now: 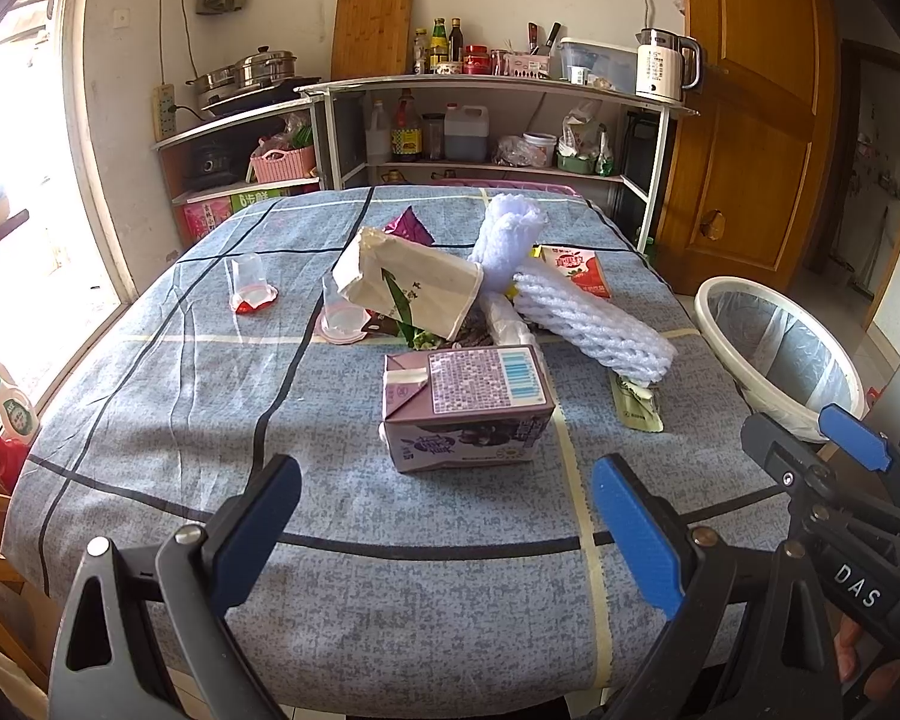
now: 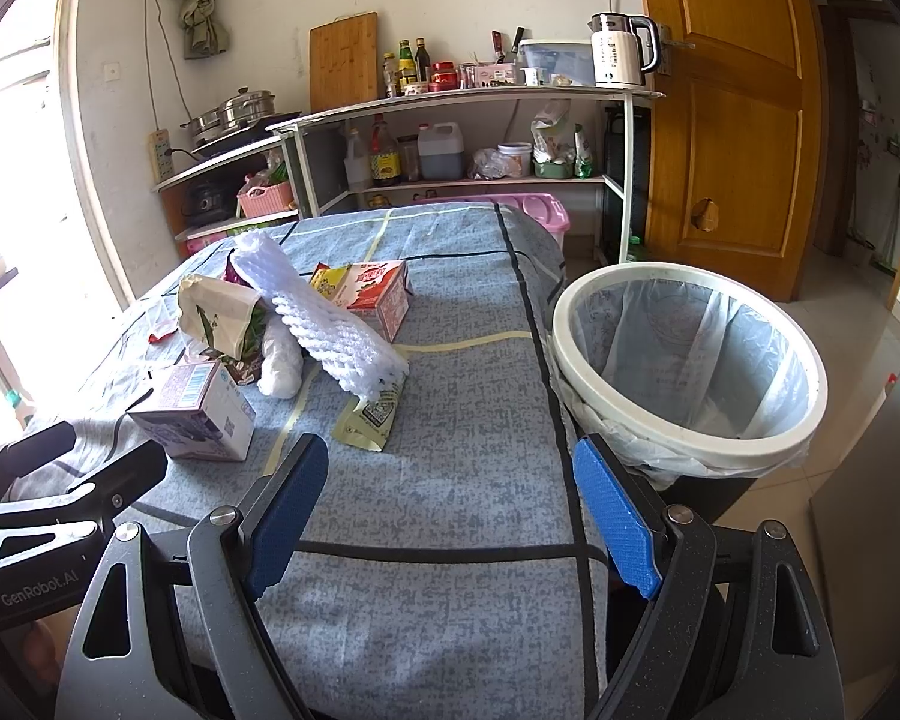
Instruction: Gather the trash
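Trash lies in a pile on the blue checked tablecloth (image 1: 150,420). A purple milk carton (image 1: 468,408) lies nearest, also in the right wrist view (image 2: 195,414). Behind it are a cream paper bag (image 1: 408,282), white foam netting (image 1: 594,324), a red carton (image 2: 378,294), a green sachet (image 2: 372,420) and two clear plastic cups (image 1: 249,285). My left gripper (image 1: 450,534) is open and empty, just short of the purple carton. My right gripper (image 2: 450,510) is open and empty over the table's near edge. A white lined bin (image 2: 690,360) stands right of the table.
Shelves (image 1: 498,120) with bottles, pots and a kettle (image 1: 666,63) stand behind the table. A wooden door (image 1: 750,90) is at the right. A bright window (image 1: 12,150) is at the left, with a bottle (image 1: 12,414) below it.
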{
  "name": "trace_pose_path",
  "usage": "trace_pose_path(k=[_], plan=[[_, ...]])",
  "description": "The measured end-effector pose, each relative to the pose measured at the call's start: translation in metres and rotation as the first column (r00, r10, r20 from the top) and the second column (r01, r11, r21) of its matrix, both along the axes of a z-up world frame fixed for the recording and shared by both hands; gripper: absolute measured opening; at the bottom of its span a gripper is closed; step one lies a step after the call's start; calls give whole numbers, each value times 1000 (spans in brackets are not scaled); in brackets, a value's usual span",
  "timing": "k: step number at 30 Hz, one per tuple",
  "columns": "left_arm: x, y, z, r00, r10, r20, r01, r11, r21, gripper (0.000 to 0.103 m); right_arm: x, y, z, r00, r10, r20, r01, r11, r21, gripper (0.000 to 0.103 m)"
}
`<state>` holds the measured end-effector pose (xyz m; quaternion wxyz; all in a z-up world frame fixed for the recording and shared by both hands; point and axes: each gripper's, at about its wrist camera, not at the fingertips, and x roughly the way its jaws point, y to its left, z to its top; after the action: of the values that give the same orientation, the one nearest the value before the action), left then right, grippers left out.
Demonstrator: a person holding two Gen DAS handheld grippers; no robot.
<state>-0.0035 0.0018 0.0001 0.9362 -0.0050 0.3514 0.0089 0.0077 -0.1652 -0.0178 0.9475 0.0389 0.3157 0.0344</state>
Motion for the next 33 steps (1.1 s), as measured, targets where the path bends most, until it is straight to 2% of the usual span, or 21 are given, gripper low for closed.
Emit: trace_pose_path(k=[20, 24, 28, 33], plan=[[3, 6, 1, 1000, 3, -6, -3, 1000, 0, 99, 2, -1, -1, 1000, 4, -8, -4, 1000, 3, 84], [10, 15, -2, 1000, 15, -22, -15, 1000, -9, 99, 10, -4, -2, 1000, 28, -1, -28, 999, 21, 84], [16, 28, -6, 999, 19, -37, -20, 998, -53, 99, 22, -6, -1, 998, 62, 8, -62, 997, 43, 84], [26, 36, -8, 999, -23, -44, 19, 996, -90, 99, 44, 0, -5, 988, 156, -14, -155, 986, 62, 84]])
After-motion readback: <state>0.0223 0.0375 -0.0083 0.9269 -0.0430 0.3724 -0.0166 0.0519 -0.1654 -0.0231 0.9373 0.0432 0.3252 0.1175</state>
